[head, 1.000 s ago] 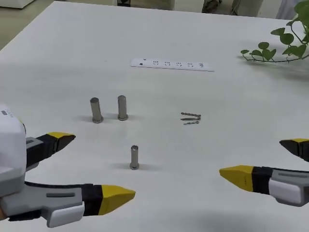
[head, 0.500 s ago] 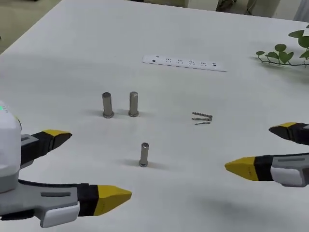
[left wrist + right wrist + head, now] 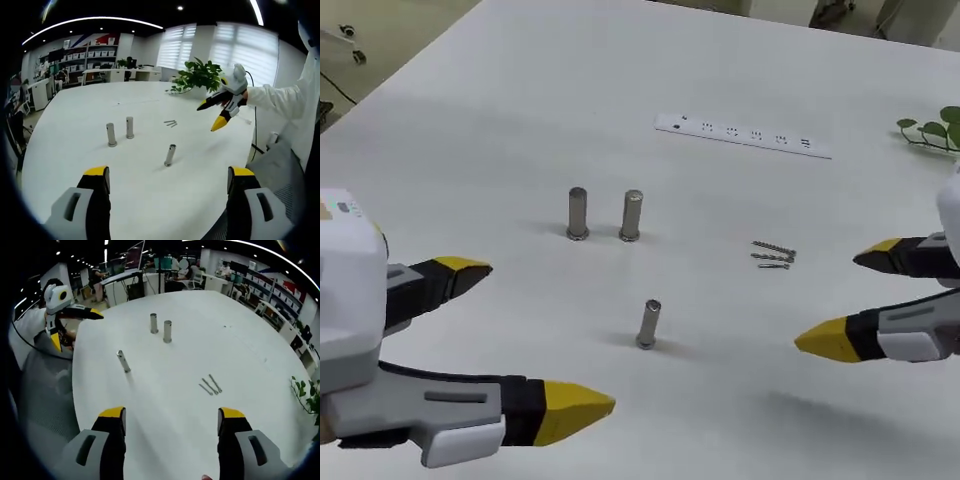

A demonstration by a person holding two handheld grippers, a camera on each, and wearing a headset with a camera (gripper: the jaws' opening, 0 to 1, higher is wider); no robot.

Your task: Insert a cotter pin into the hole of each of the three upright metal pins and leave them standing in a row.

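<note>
Three upright metal pins stand on the white table: two side by side, the left one (image 3: 577, 213) and the right one (image 3: 631, 215), and a third pin (image 3: 648, 324) nearer to me. A small bunch of cotter pins (image 3: 772, 254) lies to their right. My left gripper (image 3: 515, 340) is open at the lower left, well short of the near pin, with nothing between its yellow-tipped fingers. My right gripper (image 3: 850, 298) is open at the right edge, below and right of the cotter pins (image 3: 210, 385). The left gripper view has the pins (image 3: 170, 155) ahead.
A white power strip (image 3: 743, 136) lies on the table beyond the pins. A leafy plant (image 3: 932, 130) reaches in at the far right edge. The table's left edge (image 3: 390, 80) drops to the floor. Desks and shelves stand in the room behind.
The head camera has shifted, so everything sits further right in the picture. My right gripper has risen and come closer to the cotter pins. The pins have not moved.
</note>
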